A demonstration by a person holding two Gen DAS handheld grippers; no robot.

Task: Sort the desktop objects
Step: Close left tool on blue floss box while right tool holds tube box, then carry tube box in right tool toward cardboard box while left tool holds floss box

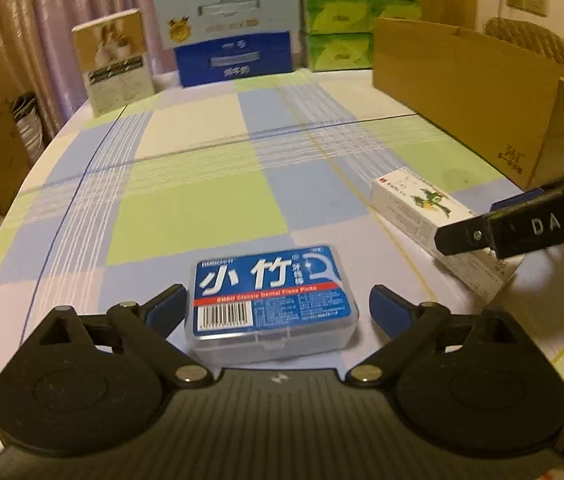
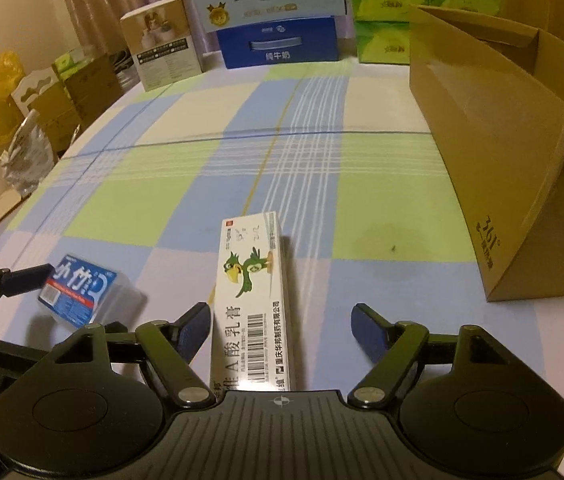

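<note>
A clear plastic dental floss pick box with a blue label lies flat on the checked tablecloth between the fingers of my left gripper, which is open around it; the left pad sits close to the box, the right pad stands apart. A long white ointment carton with a green parrot lies lengthwise between the fingers of my right gripper, also open, its left pad near the carton's edge. In the left wrist view the ointment carton lies to the right, partly behind the right gripper's finger. The floss box shows at the left of the right wrist view.
An open cardboard box stands on the right side of the table. At the far edge stand a small photo-printed box, a blue milk carton case and stacked green tissue packs. Bags and boxes sit off the table's left edge.
</note>
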